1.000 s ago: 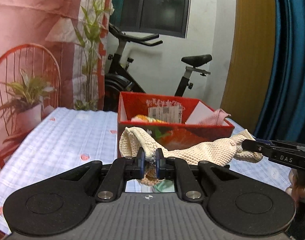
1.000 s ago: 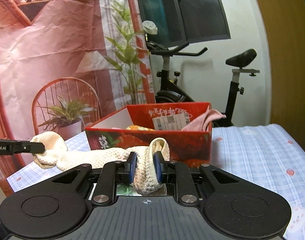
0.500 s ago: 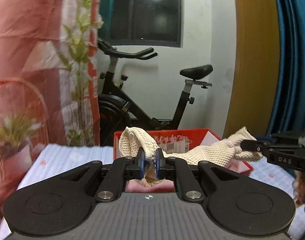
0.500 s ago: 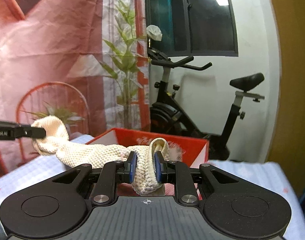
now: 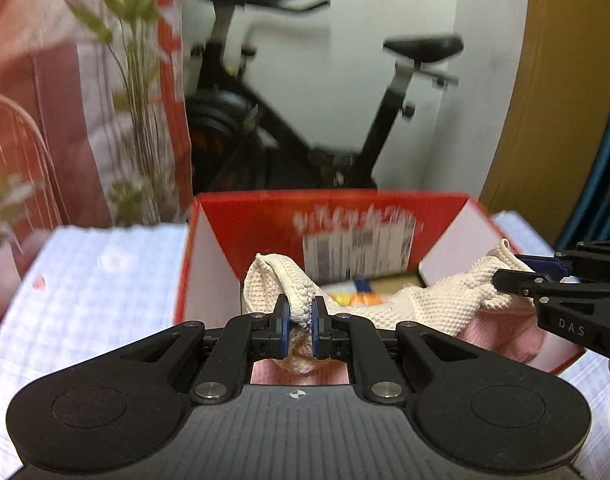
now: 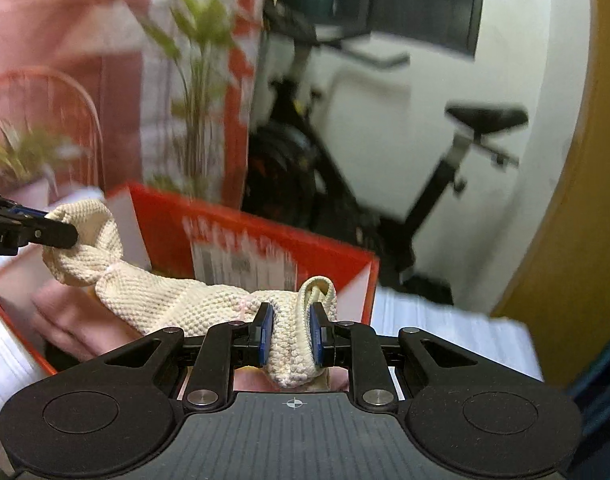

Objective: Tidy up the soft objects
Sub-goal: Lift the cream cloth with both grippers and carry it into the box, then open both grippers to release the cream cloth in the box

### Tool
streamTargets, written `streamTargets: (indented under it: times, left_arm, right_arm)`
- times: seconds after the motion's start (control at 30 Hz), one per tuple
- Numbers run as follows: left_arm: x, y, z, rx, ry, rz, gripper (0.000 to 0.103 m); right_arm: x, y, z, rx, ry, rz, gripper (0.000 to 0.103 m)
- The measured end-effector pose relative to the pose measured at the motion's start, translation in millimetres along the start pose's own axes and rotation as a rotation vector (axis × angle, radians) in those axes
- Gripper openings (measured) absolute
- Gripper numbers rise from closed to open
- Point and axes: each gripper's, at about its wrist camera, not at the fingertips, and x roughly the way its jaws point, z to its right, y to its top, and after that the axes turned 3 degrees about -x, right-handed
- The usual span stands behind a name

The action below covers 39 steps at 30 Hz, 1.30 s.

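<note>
A cream knitted cloth (image 5: 437, 300) hangs stretched between my two grippers, over the open red cardboard box (image 5: 265, 216). My left gripper (image 5: 299, 326) is shut on one end of the cloth. My right gripper (image 6: 291, 332) is shut on the other end (image 6: 177, 296). In the left wrist view the right gripper (image 5: 517, 274) shows at the right edge, above the box. In the right wrist view the left gripper (image 6: 71, 232) shows at the left edge. A pink cloth (image 5: 501, 336) and colourful items (image 5: 357, 296) lie inside the box (image 6: 345, 256).
The box stands on a table with a light blue checked cover (image 5: 93, 280). Behind it are an exercise bike (image 5: 305, 128), a printed pink backdrop with plants (image 5: 137, 80) and a yellow-brown wall panel (image 5: 561, 100).
Both grippers have carried the cloth forward and down, from in front of the box to over its open top. The box's inside now shows below the cloth.
</note>
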Motion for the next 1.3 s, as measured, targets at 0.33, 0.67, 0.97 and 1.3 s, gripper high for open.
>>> streamTargets:
  times: [0.33,0.67,0.97,1.3]
  left_arm:
    - [29.4,-1.5,-16.0,0.001,-0.027,-0.130,0.011]
    - [19.6,4.5,-15.0,0.015,-0.055,-0.073,0.045]
    - [-37.7,4.2,-6.2,0.066,-0.086,0.052,0.068]
    - [-117.9,-63.7,5.1,0.075,-0.121,0.072,0.068]
  right_arm:
    - [53.2,-7.3,-9.8,0.054,0.050,-0.196,0.017]
    - [60.7,-9.9,-17.6,0.018,0.046,-0.222,0.022]
    - [10.4,-6.0,-8.9,0.055,0.046,-0.023,0.055]
    - [-83.6,-45.7,-21.6,0.068,0.164,0.070,0.059]
